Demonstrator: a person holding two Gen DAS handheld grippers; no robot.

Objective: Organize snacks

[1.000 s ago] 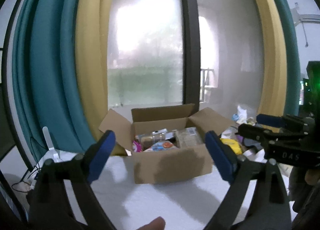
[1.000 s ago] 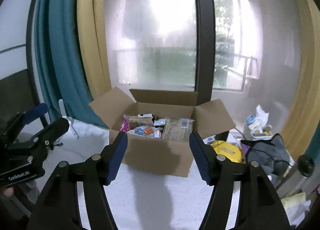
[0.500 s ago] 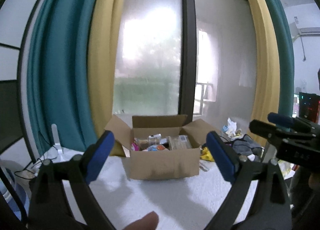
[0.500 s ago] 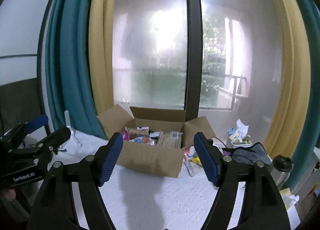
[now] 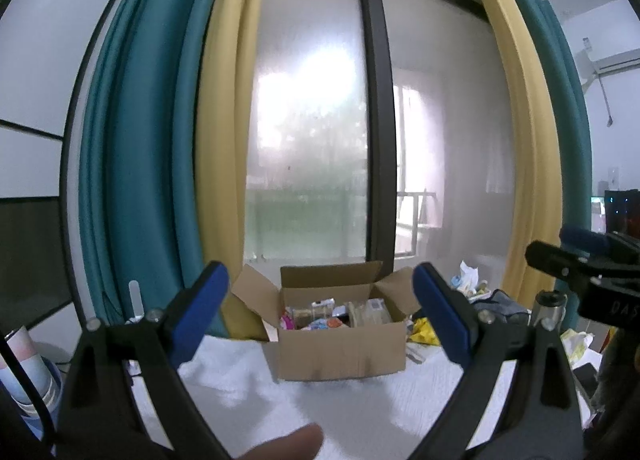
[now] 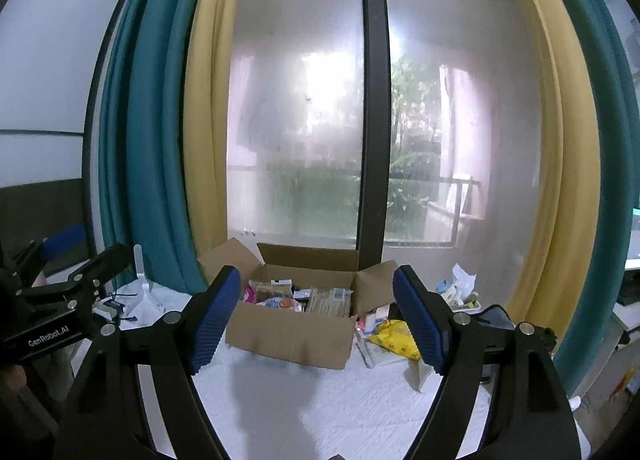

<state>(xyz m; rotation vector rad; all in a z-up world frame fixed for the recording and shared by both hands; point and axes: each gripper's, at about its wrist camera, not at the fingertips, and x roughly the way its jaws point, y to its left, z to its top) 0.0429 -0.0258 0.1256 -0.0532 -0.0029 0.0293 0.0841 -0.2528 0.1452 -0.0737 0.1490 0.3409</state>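
Note:
An open cardboard box (image 5: pixel 340 348) stands on the white-covered surface, its flaps spread. Several snack packets (image 5: pixel 332 314) fill it. My left gripper (image 5: pixel 320 280) is open and empty, well back from the box, which shows between its blue pads (image 5: pixel 196 316). In the right wrist view the same box (image 6: pixel 288 334) and snacks (image 6: pixel 296 298) sit ahead of my right gripper (image 6: pixel 317 280), whose jaws are opening with nothing between them. Each gripper appears at the edge of the other's view: right gripper (image 5: pixel 560 246), left gripper (image 6: pixel 92 248).
A yellow packet (image 6: pixel 394 334) and loose items lie right of the box. A dark bag (image 6: pixel 492 316) and a bottle (image 5: pixel 550 300) sit further right. Teal and yellow curtains (image 6: pixel 168 139) frame the window behind. A fingertip (image 5: pixel 288 444) shows at the bottom edge.
Both grippers have drawn back and risen, so the box looks smaller and farther away. The right gripper's jaws have spread wider. The box has stayed put.

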